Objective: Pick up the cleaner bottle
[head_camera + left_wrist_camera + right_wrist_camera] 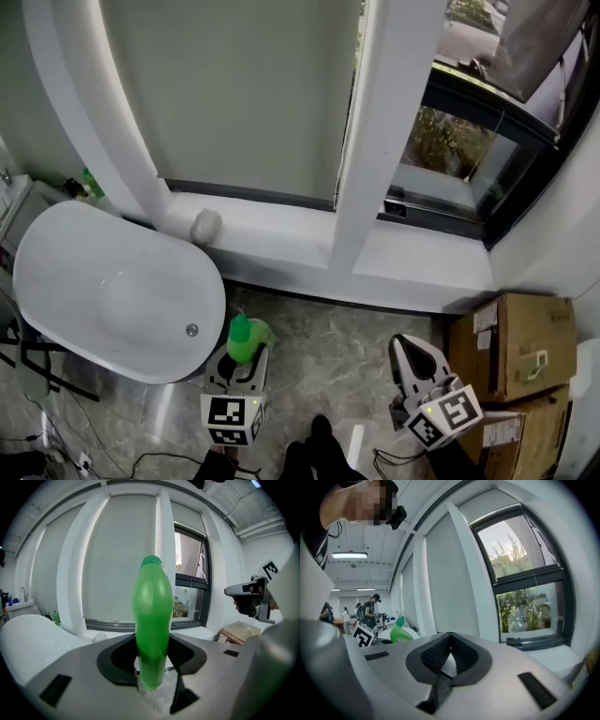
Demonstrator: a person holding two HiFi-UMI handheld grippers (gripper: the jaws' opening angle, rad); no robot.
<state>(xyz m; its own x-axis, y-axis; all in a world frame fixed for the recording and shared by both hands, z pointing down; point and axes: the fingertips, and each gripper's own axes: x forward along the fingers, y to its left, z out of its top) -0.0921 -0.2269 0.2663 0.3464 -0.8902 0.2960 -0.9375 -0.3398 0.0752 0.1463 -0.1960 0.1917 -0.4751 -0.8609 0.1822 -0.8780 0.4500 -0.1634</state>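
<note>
The cleaner bottle (246, 337) is bright green with a green cap. It stands upright between the jaws of my left gripper (239, 364), above the grey marble floor beside the bathtub. In the left gripper view the bottle (152, 620) fills the middle, and the left gripper (152, 670) is shut on its lower body. My right gripper (405, 345) hangs to the right, its white fingers together and nothing between them. In the right gripper view the right gripper (450, 641) has its dark pads meeting at the tip, and the bottle (398, 632) shows far off at the left.
A white bathtub (112, 291) fills the left. Behind it runs a white window sill (281, 246) bearing a pale round object (205, 225). Cardboard boxes (511, 347) are stacked at the right. Cables (56, 450) lie on the floor at lower left. The right gripper view shows a person (370, 606) far off.
</note>
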